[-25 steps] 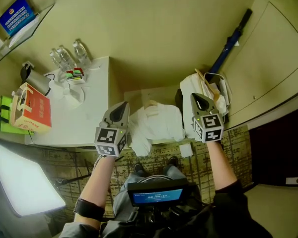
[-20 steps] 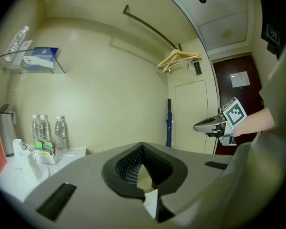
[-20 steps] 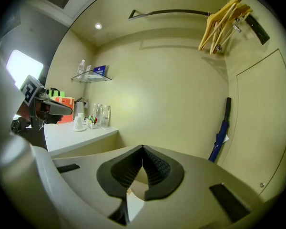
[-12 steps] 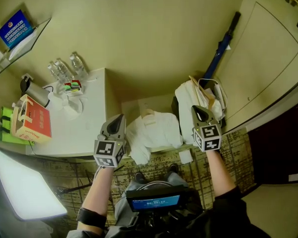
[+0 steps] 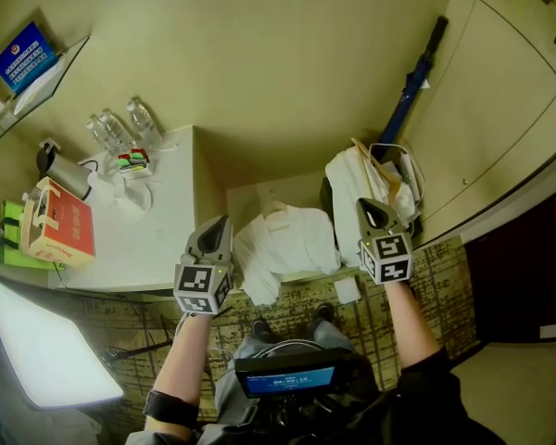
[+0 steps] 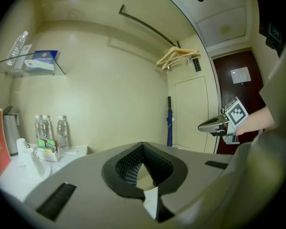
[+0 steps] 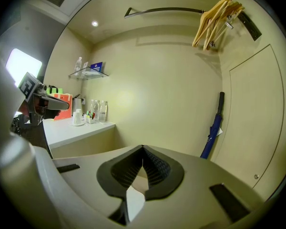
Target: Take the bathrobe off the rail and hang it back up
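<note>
A white bathrobe [image 5: 287, 239] lies crumpled on a low shelf [image 5: 250, 196] between my two grippers, with a wooden hanger at its collar. My left gripper [image 5: 224, 221] is shut and empty just left of it, over the counter's edge. My right gripper [image 5: 369, 204] is shut and empty to the robe's right, over a second white bundle [image 5: 350, 182]. The dark rail [image 7: 167, 10] runs high on the wall, with bare wooden hangers [image 7: 217, 20] at its right end. In the left gripper view the rail [image 6: 148, 25] and hangers [image 6: 178, 56] show too.
A white counter [image 5: 157, 230] at the left holds water bottles [image 5: 120, 128], a kettle [image 5: 65, 170] and a red box [image 5: 56, 216]. A blue umbrella [image 5: 412, 82] leans in the right corner beside a door [image 5: 500, 109]. A bright light panel [image 5: 37, 350] sits low left.
My right gripper has drifted slightly lower beside the white bundle. The left gripper has stayed put, and both stay shut.
</note>
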### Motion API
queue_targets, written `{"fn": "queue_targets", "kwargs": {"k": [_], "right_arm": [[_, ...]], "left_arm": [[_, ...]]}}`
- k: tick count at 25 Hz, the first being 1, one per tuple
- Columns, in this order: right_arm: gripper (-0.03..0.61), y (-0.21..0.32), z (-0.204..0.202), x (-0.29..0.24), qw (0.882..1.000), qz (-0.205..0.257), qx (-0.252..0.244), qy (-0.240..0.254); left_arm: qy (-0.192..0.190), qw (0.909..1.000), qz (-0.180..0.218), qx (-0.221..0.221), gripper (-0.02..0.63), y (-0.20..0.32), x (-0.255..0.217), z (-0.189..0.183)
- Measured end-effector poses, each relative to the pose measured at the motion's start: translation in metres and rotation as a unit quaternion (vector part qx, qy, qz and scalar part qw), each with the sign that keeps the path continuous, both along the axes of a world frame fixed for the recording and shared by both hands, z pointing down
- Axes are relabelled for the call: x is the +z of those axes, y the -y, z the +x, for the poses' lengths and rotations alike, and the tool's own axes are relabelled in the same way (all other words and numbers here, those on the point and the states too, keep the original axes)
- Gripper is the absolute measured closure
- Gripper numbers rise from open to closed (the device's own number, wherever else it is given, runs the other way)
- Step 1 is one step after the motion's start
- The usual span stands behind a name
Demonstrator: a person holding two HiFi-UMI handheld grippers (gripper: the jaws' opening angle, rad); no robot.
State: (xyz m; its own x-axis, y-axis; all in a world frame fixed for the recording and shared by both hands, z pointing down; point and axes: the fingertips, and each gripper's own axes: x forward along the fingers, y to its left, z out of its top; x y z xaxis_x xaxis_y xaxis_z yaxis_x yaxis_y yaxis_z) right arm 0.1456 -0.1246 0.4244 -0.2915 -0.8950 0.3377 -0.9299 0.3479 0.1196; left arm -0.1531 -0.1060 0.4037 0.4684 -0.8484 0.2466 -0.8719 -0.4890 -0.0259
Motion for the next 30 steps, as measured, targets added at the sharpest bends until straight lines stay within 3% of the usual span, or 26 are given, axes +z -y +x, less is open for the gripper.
{"fn": "queue_targets", "kwargs": {"k": [7, 12, 16, 22, 30], "right_arm": [[0.558, 0.013, 0.006, 0.017, 1.0, -0.012, -0.016, -0.002], [0.558, 0.03, 0.003, 0.04, 0.998, -0.034, -0.046, 0.0], [0.558, 0.047, -0.017, 0.072, 0.994, -0.057, -0.092, -0.001], [0.558, 0.083, -0.049, 0.136, 0.989, -0.094, -0.11, -0.007], [0.558, 0.123, -0.089, 0.263, 0.984, -0.149, -0.098, -0.008]], "left_arm": [[0.008, 0.9998, -0.018, 0.0, 0.612, 0.012, 0.019, 0.017], [0.026, 0.9982, -0.051, 0.015, 0.518, 0.029, 0.044, 0.046], [0.067, 0.9949, -0.068, 0.034, 0.459, 0.052, 0.071, 0.069], [0.113, 0.9844, -0.106, 0.084, 0.368, 0.101, 0.147, 0.089], [0.144, 0.9689, -0.161, 0.12, 0.336, 0.157, 0.286, 0.093]]}}
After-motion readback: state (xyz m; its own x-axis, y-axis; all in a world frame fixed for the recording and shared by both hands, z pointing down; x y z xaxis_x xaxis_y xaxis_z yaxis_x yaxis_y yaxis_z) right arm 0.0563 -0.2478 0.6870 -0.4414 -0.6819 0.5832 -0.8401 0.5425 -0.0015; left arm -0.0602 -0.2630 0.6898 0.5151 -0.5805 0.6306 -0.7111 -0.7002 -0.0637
